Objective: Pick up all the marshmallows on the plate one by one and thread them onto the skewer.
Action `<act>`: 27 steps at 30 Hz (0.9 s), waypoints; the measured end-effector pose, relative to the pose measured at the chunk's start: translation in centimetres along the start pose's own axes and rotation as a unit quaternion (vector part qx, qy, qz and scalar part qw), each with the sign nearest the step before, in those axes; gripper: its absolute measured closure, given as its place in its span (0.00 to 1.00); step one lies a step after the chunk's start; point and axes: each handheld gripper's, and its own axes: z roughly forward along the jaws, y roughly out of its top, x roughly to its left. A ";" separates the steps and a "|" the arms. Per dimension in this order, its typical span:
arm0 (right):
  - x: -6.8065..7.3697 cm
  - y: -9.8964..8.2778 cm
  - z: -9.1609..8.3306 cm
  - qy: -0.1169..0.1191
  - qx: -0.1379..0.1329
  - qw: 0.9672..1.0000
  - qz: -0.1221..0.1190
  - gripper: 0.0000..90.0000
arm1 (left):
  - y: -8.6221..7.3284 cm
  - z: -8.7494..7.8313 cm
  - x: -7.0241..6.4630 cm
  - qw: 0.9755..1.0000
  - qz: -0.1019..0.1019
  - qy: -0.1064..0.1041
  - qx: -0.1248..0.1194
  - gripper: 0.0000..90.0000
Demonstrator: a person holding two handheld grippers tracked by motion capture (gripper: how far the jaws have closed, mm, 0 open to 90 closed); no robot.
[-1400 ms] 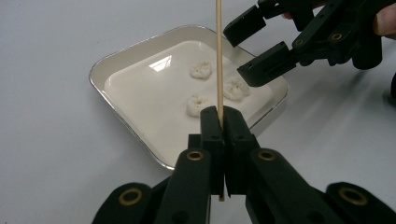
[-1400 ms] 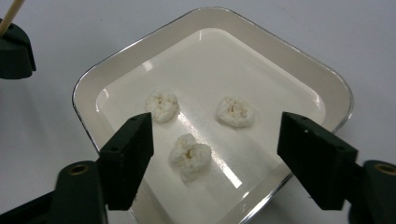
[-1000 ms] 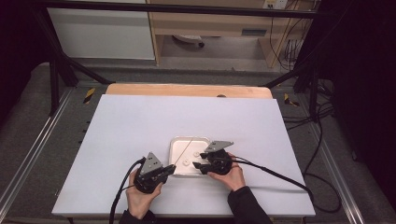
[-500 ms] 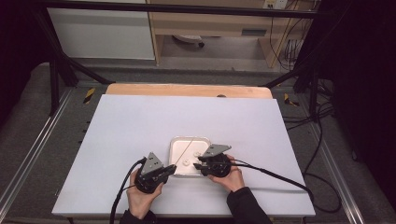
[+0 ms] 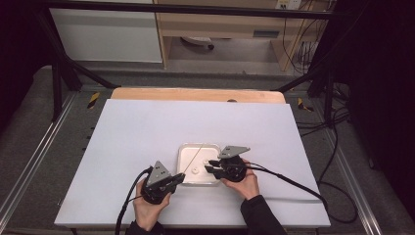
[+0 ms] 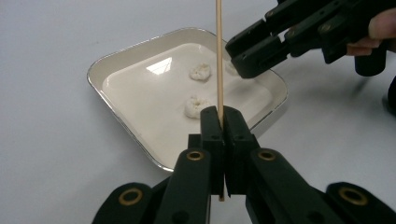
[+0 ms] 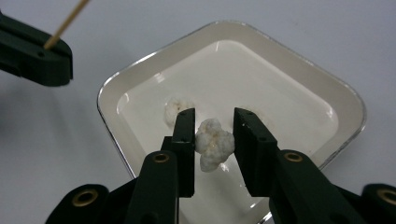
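A person's two hands come in at the bottom of the high view, each with a black two-jaw tool, and both tools meet at a shallow white tray (image 5: 198,148) lying a little below the middle of the white table (image 5: 147,132); the left gripper (image 5: 180,177) sits at the tray's lower left corner, the right gripper (image 5: 211,165) at its right edge.

In the left gripper view the left gripper (image 6: 223,122) rises from the bottom centre with its jaws pressed together on a thin wooden skewer (image 6: 218,56); the stick stands straight up through the middle of the frame and runs out at the top edge, its lower end peeking out below the pads. Behind it the tray (image 6: 126,128) holds two small white puffed pieces, one piece (image 6: 200,72) higher up and another (image 6: 196,105) just left of the skewer; the right gripper (image 6: 254,53) reaches in from the upper right over the tray's far side.

In the right gripper view the right gripper (image 7: 214,133) has been closing its jaws around a lumpy white popcorn piece (image 7: 213,143) in the lower middle of the frame; the left pad seems to touch it, while a sliver of gap shows on the right, so the jaws stand partly apart and I cannot be sure the grip is firm. A second puffed bit (image 7: 176,108) lies just beyond the left jaw, on the tray floor (image 7: 280,93); the skewer's end (image 7: 70,17) pokes out of the other tool at upper left.
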 end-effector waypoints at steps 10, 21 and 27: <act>-1.4 1.7 -3.1 0.030 -0.062 0.996 0.061 0.80 | -0.1 -0.1 -0.4 1.000 -0.001 -0.002 -0.016 0.98; -2.4 2.9 -5.6 0.062 -0.121 0.985 0.108 0.80 | -0.5 0.1 -1.0 1.000 0.002 -0.009 -0.030 0.98; -3.0 3.7 -6.4 0.088 -0.154 0.974 0.143 0.80 | -0.5 0.1 -1.1 0.999 0.009 -0.010 -0.035 0.98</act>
